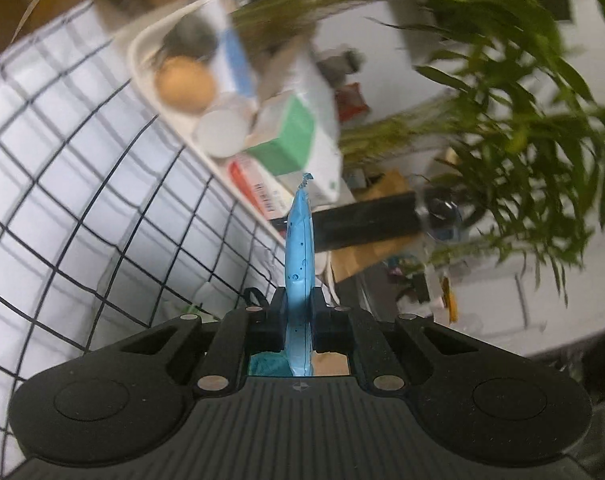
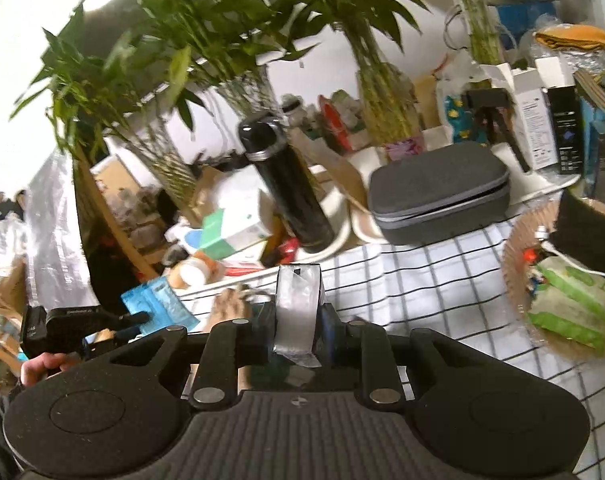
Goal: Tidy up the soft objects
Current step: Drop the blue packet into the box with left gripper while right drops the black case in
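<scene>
While my left tool point(image 1: 300, 312) is clamped on the blue sachet point(image 1: 299, 236), the packet stands edge-on above the checked cloth on the surface point(image 1: 82, 168), clear of the tray point(image 1: 142, 46) of boxes. It looks light, limp and slick, so I judge a pinch near the sealed edge safest. My right tool point(image 2: 298, 320) is closed on a silvery foil packet point(image 2: 296, 300), equally thin and crinkly. A woven basket point(image 2: 514, 248) at right holds green tissue packs point(image 2: 570, 304).
</scene>
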A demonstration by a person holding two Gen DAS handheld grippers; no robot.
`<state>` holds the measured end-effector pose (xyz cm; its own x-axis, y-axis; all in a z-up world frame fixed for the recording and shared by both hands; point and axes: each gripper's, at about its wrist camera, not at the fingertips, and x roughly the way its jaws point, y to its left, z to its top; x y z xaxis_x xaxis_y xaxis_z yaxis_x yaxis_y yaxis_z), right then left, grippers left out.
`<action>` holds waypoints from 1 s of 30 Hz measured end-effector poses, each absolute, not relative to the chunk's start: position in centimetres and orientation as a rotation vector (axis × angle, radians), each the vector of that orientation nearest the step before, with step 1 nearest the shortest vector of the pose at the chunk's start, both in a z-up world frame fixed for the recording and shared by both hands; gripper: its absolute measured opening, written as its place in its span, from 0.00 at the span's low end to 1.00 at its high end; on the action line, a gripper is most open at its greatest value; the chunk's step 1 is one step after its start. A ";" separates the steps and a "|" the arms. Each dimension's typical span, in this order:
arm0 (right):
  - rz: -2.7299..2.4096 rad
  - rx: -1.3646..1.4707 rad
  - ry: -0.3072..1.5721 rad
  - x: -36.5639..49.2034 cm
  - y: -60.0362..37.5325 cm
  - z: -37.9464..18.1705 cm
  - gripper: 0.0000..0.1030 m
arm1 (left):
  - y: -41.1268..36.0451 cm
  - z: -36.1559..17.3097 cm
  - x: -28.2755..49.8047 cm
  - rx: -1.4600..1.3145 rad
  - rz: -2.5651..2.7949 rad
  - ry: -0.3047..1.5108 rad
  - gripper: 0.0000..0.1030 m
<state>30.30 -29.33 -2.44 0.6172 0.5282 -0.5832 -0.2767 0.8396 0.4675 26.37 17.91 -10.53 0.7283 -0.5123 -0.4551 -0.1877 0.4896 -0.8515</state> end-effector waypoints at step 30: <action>0.893 0.183 0.853 22.6 -24.8 -0.7 0.26 | 8.0 3.0 14.2 -0.367 -0.297 1.007 0.11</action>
<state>22.58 -24.81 -0.74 0.3312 0.7469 -0.5766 -0.6100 0.6357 0.4730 14.24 8.04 3.04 0.5037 -0.4060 -0.7625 0.0735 0.8996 -0.4305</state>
